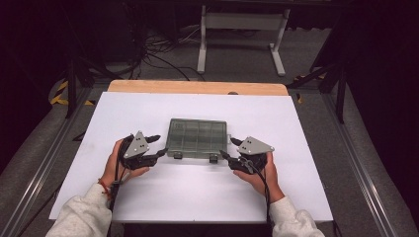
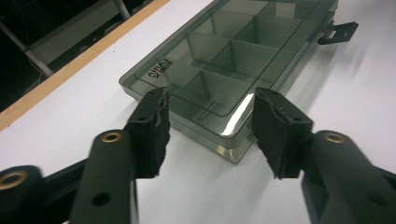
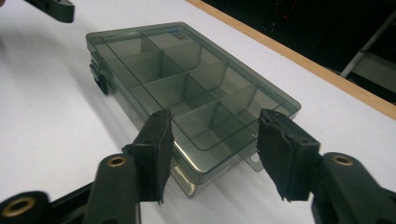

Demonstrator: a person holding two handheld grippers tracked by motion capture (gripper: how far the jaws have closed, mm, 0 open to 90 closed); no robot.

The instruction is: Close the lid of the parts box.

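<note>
Sleeves, forearms entered at near edge. Left gripper [image 1: 157,145] and right gripper [image 1: 229,147] both released, jaws apart, holding nothing; each aimed at one near corner of organizer box [image 1: 197,138], likely to flank it for two-handed handling. Box lay flat, lid shut, mid white board [image 1: 148,197], two latches [image 1: 213,158] facing person. Beyond: wooden edge [image 1: 197,87], floor cables [image 1: 158,54].

Both forearms enter from below, sleeves pale. Left claw [image 1: 157,145] and right claw [image 1: 229,147] point inward toward each other, jaws parted, nothing gripped; each hand wraps its claw body from behind
</note>
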